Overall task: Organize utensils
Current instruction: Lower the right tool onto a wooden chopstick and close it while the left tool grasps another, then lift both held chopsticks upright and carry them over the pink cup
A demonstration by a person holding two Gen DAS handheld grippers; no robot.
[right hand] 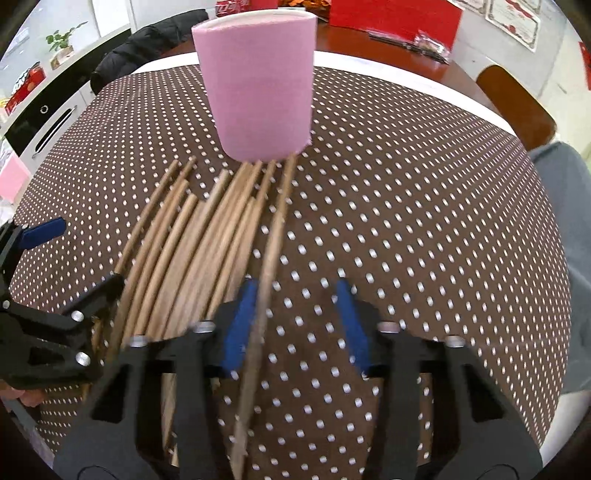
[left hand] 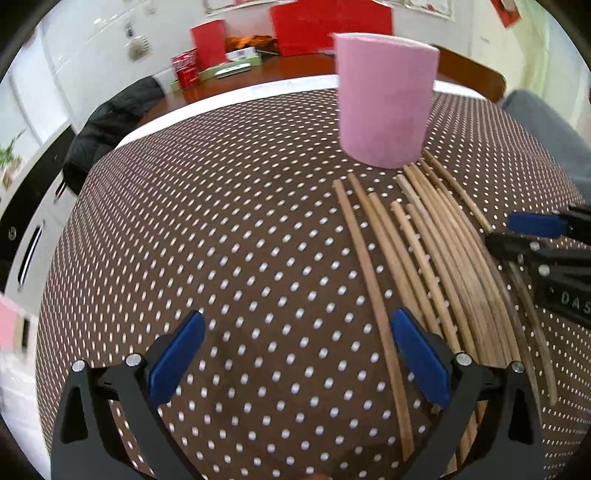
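Observation:
A tall pink cup (left hand: pixel 384 99) (right hand: pixel 258 85) stands upright on the brown dotted tablecloth (left hand: pixel 221 240) (right hand: pixel 424 221). Several wooden chopsticks (left hand: pixel 436 258) (right hand: pixel 192 251) lie side by side in front of it, tips toward the cup. My right gripper (right hand: pixel 297 325) is low over the right end of the row. One chopstick (right hand: pixel 269 258) runs between its blue pads, close beside the left pad (right hand: pixel 240 325), with a clear gap to the right pad. My left gripper (left hand: pixel 299 354) is wide open at the left end of the row, holding nothing. One chopstick (left hand: pixel 373 280) crosses near its right pad.
A black jacket (left hand: pixel 110 129) hangs over a chair at the far left. Red boxes (left hand: pixel 325 26) and papers sit on the wooden table beyond the cloth. A brown chair back (right hand: pixel 517 107) and grey cloth on a person (right hand: pixel 569 221) are at the right.

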